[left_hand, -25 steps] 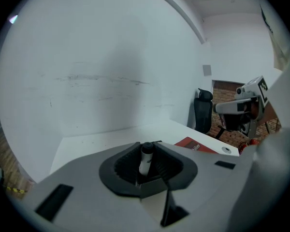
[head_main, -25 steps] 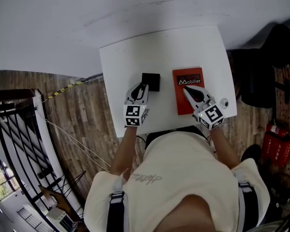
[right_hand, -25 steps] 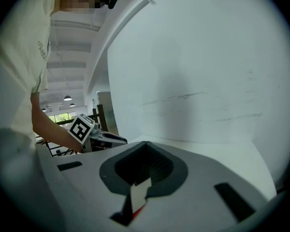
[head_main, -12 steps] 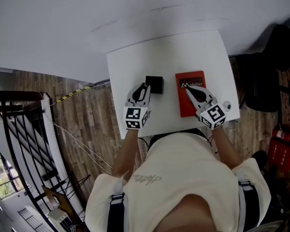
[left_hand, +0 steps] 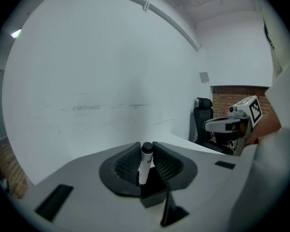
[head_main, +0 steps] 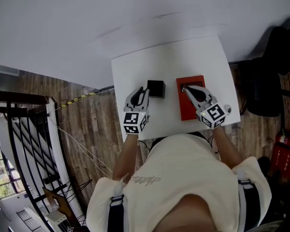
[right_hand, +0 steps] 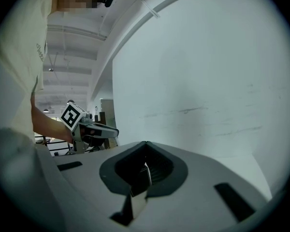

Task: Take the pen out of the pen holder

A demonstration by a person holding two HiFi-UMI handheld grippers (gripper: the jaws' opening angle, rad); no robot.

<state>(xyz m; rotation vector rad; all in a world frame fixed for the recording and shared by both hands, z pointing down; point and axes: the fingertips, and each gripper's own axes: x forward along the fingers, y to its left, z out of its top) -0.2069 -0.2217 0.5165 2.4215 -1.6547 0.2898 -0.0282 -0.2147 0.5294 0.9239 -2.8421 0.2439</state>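
A pen (left_hand: 144, 167) with a white barrel and a black cap stands upright between the ribbed pads of my left gripper (left_hand: 146, 153), which is shut on it. In the head view that gripper (head_main: 144, 91) hovers just left of the black square pen holder (head_main: 155, 88) on the white table (head_main: 135, 66); the pen itself is too small to see there. My right gripper (head_main: 189, 89) hangs over a red book (head_main: 192, 109). In its own view its jaws (right_hand: 146, 170) meet with nothing between them.
A small round white object (head_main: 225, 108) lies near the table's right front corner. A black office chair (head_main: 261, 81) stands right of the table, with a red fire extinguisher (head_main: 285, 153) on the floor. A black railing (head_main: 19, 129) runs along the left.
The left gripper has risen and its tips have come off the pen holder, back toward the person. The right gripper has lifted slightly over the book.
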